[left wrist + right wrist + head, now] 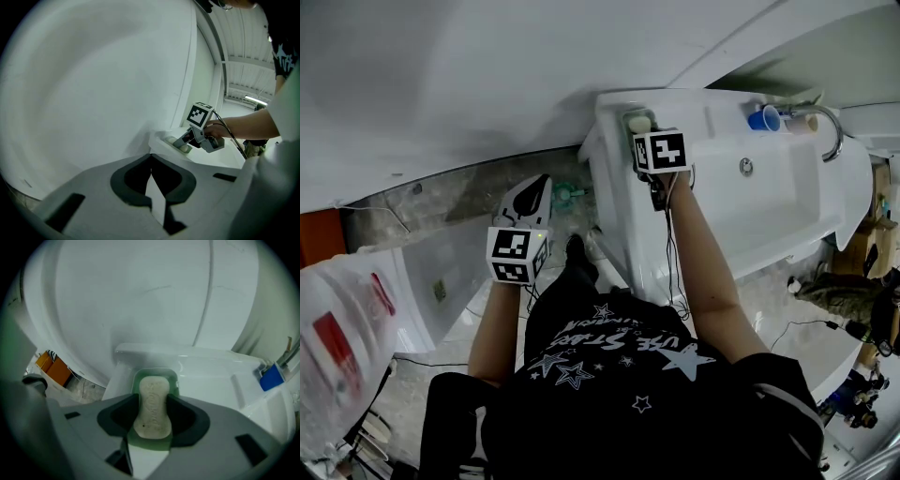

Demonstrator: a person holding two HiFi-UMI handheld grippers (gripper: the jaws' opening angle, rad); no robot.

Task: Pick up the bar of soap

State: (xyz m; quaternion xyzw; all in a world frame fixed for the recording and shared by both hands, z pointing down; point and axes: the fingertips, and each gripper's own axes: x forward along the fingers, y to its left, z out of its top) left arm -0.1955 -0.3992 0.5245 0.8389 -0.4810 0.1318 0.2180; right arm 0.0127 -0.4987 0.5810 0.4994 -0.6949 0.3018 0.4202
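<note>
In the right gripper view the bar of soap (pixel 152 408) lies lengthwise in a shallow green dish (pixel 154 374), at lower centre of the frame. The right gripper (pixel 153 397) points steeply down over it, with one dark pad on each long side of the bar. The pads sit flush against the soap with no green showing between them at the tips, so the tongs are clasped on the bar. The bar itself rests flat in the dish (not lifted off it).

The dish sits on the corner ledge of a white tub (pixel 787 206). In the head view that corner is at upper centre, just above the right gripper's marker cube (pixel 661 150). Farther right along the same ledge, in the upper right of the head view, stand a blue cup (pixel 763 118) and a curved metal faucet (pixel 832 127). Both are well apart from the dish.

The left gripper (pixel 151 159) hangs to the left of the tub and lower in the head view, away from the soap. Its own view shows its jaws clenched, tips meeting along the centre line with nothing between them. Beyond them, at centre right of that view, the right gripper is seen bent down over the dish.
</note>
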